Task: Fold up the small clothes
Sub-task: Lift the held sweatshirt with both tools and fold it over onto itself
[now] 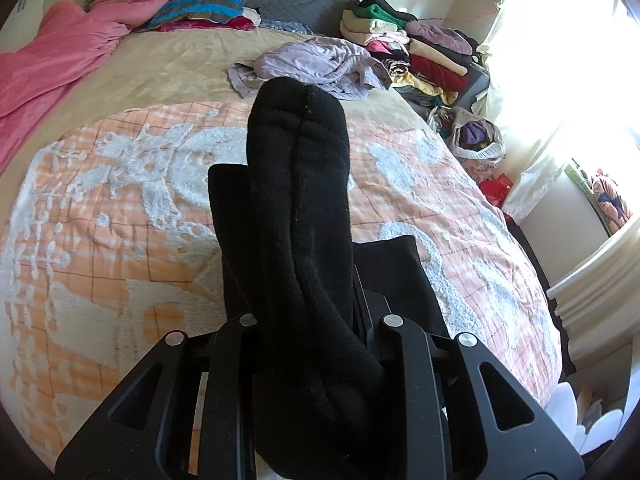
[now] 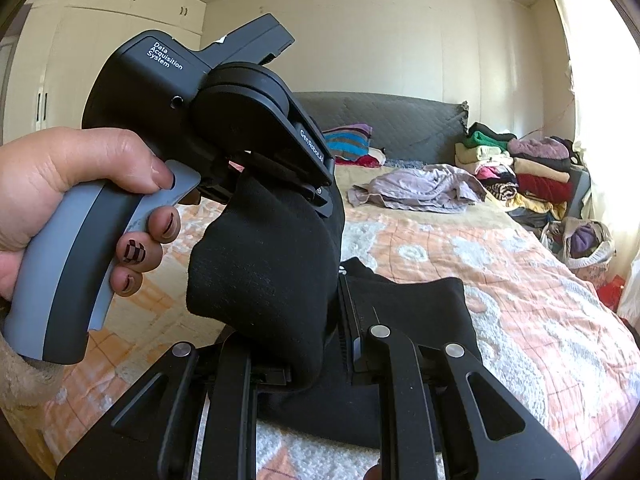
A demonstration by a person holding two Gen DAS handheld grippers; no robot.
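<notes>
Mid-fold, both jaws clamp one black sock [image 2: 260,276]: left gripper [image 2: 280,176] above, right gripper [image 2: 316,360] below, over the bed [image 1: 100,208]. Next likely calls for laying it doubled on the black garment [image 2: 420,304].

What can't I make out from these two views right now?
- Left wrist view: the left gripper fingertips, covered by the black sock draped over them.
- Right wrist view: the right gripper tips, hidden by the same sock; whether it grips is unclear.
- Both views: the black cloth on the bed, partly hidden, its type unclear.
- Right wrist view: the window, washed out by glare.
</notes>
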